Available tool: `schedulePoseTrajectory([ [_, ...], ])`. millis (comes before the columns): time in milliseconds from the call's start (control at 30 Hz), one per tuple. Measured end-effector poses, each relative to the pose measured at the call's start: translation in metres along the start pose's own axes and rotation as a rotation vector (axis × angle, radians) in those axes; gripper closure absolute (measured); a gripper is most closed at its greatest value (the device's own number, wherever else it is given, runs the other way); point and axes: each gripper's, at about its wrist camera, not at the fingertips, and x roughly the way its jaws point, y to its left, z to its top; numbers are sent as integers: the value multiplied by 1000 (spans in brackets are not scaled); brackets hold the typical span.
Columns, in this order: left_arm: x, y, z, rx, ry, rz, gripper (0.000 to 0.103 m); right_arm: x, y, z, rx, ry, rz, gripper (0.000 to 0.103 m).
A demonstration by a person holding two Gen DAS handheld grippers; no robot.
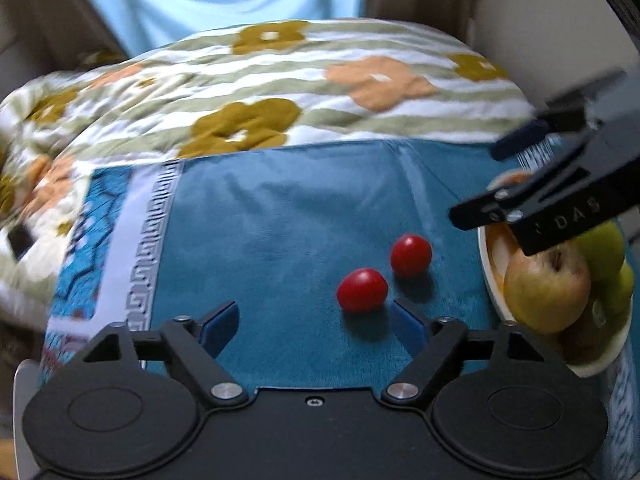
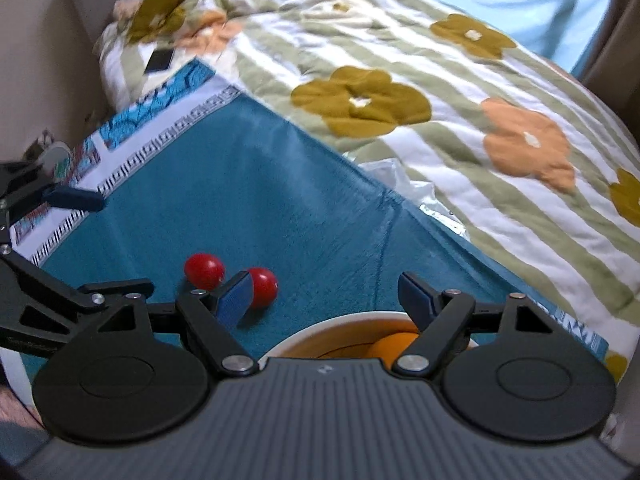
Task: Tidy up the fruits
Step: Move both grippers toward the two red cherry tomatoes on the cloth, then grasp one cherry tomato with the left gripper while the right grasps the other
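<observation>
**Two red fruits left on the blue cloth**

Hovering over the teal cloth (image 1: 280, 216), we have both tongs spread wide and empty. Our left tongs (image 1: 316, 320) sit just near of the nearer red fruit (image 1: 362, 290), its right pad almost beside it; the farther red fruit (image 1: 411, 255) lies close behind and a little to the right, the two apart but near each other. To the right stands the cream bowl (image 1: 490, 264), already holding a yellow-green apple (image 1: 548, 284) and other green fruit. Our right tongs (image 2: 326, 300) hang over the bowl's near rim, nothing between the pads.

We judge the step in hand to be picking up the nearer red fruit with the left tongs and carrying it to the bowl. To do it well, we should shift the left tongs a little right so the fruit sits centred between the pads, come down until the pads straddle its widest part, and close gently: it looks small, round and smooth, so it may roll or squirt out on the soft cloth. Keeping the pads clear of the second fruit avoids nudging it away. The right tongs crowd the bowl, so we should move them aside first.
</observation>
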Motion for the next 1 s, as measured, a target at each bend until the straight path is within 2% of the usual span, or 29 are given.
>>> schedulePoseTrajectory([
  [200, 24, -10, 3, 111, 7, -45, 38, 21, 1, 3, -29, 45, 28, 11],
  [367, 36, -16, 6, 157, 7, -68, 41, 30, 0, 4, -21, 65, 50, 11],
  [433, 39, -18, 7, 169, 8, -80, 47, 33, 0, 4, -13, 76, 64, 18],
  [500, 44, -19, 9, 173, 19, -89, 58, 35, 0, 5, -7, 85, 78, 19],
  [567, 47, -20, 9, 174, 27, -101, 65, 37, 1, 5, -5, 90, 83, 20],
  [733, 46, -18, 7, 183, 27, -104, 65, 39, 3, 5, 4, 97, 108, 23],
  [767, 46, -18, 6, 183, 28, -103, 66, 40, 4, 6, 7, 98, 116, 25],
  [800, 45, -17, 5, 184, 30, -100, 66, 40, 5, 6, 8, 99, 122, 31],
  [1000, 41, -12, -1, 181, 35, -79, 66, 45, 13, 8, 7, 108, 158, 36],
])
